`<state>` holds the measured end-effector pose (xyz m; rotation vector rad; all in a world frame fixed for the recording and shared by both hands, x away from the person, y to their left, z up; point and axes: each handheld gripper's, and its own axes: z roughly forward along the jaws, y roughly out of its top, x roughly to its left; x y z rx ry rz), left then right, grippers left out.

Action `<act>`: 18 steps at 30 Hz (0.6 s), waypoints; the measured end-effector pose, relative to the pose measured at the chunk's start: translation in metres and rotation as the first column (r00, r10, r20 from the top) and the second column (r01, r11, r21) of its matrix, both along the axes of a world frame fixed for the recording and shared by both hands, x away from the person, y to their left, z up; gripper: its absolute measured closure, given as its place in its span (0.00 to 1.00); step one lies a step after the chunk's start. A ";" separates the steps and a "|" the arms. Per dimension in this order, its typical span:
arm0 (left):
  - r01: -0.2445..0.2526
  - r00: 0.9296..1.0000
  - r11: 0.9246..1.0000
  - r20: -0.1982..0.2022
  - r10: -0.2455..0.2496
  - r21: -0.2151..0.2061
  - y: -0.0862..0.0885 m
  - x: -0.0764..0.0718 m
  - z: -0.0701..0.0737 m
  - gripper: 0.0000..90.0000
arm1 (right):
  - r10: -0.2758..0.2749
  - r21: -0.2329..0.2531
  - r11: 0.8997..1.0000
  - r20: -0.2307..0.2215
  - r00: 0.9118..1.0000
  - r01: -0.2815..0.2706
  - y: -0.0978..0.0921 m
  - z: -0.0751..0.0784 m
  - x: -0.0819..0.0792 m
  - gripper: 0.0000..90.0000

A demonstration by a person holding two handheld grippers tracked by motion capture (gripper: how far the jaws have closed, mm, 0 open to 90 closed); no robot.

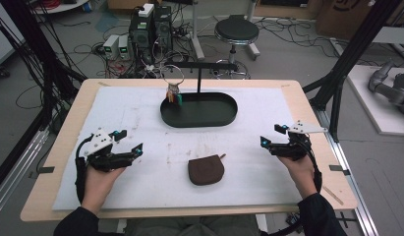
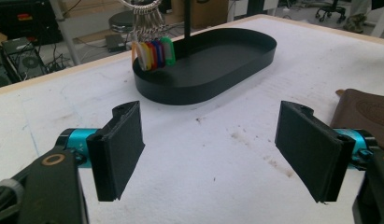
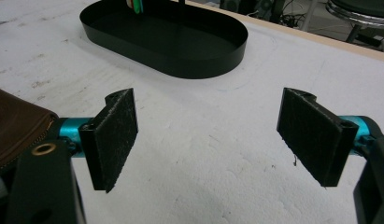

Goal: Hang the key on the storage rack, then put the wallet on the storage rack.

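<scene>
Jaws stand wide apart on both your left gripper (image 1: 125, 141) and right gripper (image 1: 271, 135), nothing between them. You hold each low over the white mat (image 1: 130, 182) on the desk, either side of the brown pouch (image 1: 206, 170). Pouch lies near-centre, untouched; no grasp started, so everything is left to do. Its long axis runs left-right, slightly tilted; zip pull points far-right. Black tray (image 1: 199, 119) with hanging key tags (image 2: 151, 52) sits beyond.
</scene>
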<state>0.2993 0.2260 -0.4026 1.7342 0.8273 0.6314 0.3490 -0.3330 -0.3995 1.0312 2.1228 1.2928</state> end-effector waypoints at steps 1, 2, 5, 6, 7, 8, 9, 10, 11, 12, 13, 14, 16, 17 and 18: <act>0.001 1.000 1.000 0.001 -0.001 0.005 -0.001 0.000 0.000 0.26 | -0.001 -0.003 1.000 -0.002 1.000 0.001 0.000 0.000 0.000 0.23; 0.001 1.000 1.000 0.001 -0.001 0.005 -0.001 0.000 0.000 0.26 | 0.001 -0.003 1.000 0.000 1.000 -0.001 0.000 0.000 0.000 0.23; 0.005 1.000 1.000 -0.001 -0.005 0.021 -0.003 0.001 -0.001 0.26 | 0.000 -0.002 1.000 -0.002 1.000 0.000 0.000 0.000 -0.001 0.23; 0.005 1.000 1.000 -0.001 -0.005 0.021 -0.003 0.001 -0.001 0.26 | 0.000 0.000 1.000 -0.002 1.000 0.000 0.000 0.000 -0.001 0.23; 0.006 1.000 1.000 0.001 -0.006 0.021 -0.002 0.001 -0.001 0.26 | 0.000 0.000 1.000 -0.002 1.000 0.000 0.000 0.000 -0.001 0.23; 0.005 1.000 1.000 0.002 -0.005 0.020 -0.002 0.001 -0.001 0.26 | -0.002 0.000 1.000 -0.001 1.000 0.002 0.000 0.000 -0.002 0.23; 0.003 1.000 1.000 0.005 -0.003 0.019 -0.002 0.001 -0.001 0.26 | -0.002 0.000 1.000 -0.001 1.000 0.002 0.000 0.000 -0.002 0.23; 0.002 1.000 1.000 0.006 -0.002 0.013 -0.002 0.002 -0.001 0.26 | 0.000 0.001 1.000 -0.008 1.000 0.000 0.001 0.000 -0.002 0.23; 0.002 1.000 1.000 0.003 -0.002 0.014 -0.001 0.003 -0.002 0.26 | 0.001 0.001 1.000 -0.007 1.000 -0.001 0.001 0.000 -0.002 0.23; -0.002 1.000 1.000 0.001 0.002 0.014 -0.002 0.003 -0.002 0.26 | 0.001 0.002 1.000 -0.006 1.000 -0.001 0.001 0.000 -0.001 0.23; 0.001 1.000 1.000 -0.003 -0.001 0.011 -0.002 0.004 -0.003 0.26 | 0.006 0.001 1.000 -0.005 1.000 -0.006 0.002 -0.001 -0.001 0.23; 0.001 1.000 1.000 -0.007 -0.001 0.013 -0.002 0.004 -0.004 0.26 | 0.005 0.001 1.000 -0.009 1.000 -0.005 0.002 -0.001 -0.002 0.23; 0.004 1.000 1.000 -0.006 -0.004 0.014 -0.003 0.005 -0.005 0.26 | 0.010 -0.002 1.000 -0.005 1.000 -0.010 0.004 -0.001 -0.002 0.23; 0.006 1.000 1.000 -0.008 -0.006 0.016 -0.004 0.005 -0.005 0.26 | 0.014 -0.003 1.000 -0.006 1.000 -0.014 0.005 -0.001 -0.002 0.23; 0.013 1.000 1.000 -0.010 -0.013 0.020 -0.005 0.005 -0.005 0.26 | 0.018 -0.003 1.000 -0.008 1.000 -0.018 0.006 -0.001 -0.002 0.23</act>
